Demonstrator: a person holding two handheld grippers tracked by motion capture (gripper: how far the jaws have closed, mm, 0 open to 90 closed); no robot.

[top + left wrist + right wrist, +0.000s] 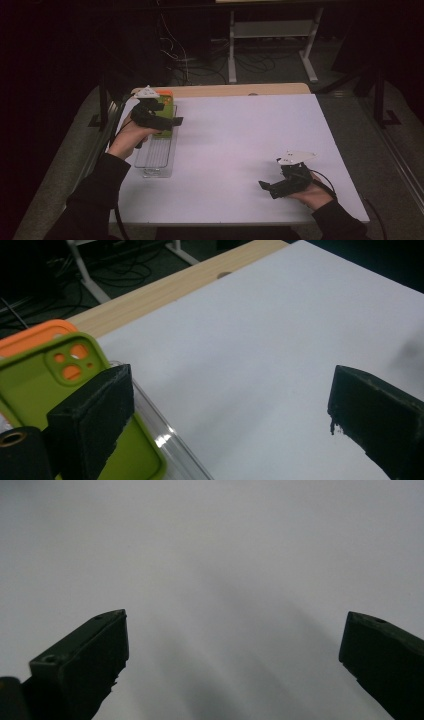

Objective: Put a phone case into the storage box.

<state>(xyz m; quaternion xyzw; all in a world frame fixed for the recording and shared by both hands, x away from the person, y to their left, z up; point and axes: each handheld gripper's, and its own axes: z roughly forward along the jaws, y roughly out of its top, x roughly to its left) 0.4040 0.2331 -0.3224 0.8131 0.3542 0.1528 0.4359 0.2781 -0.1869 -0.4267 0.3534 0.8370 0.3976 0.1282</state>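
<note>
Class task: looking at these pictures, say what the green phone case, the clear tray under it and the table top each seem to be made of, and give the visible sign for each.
Green phone case: probably soft silicone or rubbery plastic; matte, rounded edges, moulded camera cut-outs.
Clear tray: likely hard transparent plastic; see-through wall with a bright glint.
Table top: smooth matte white surface, perhaps laminate, beside a pale strip with wood grain at the far edge.

2 phone cases: 1 green (30,390), 1 orange (30,335); 1 clear tray (156,155); 2 tools.

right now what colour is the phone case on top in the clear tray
Lime green phone case, over an orange one; clearest in the left gripper view.
</note>
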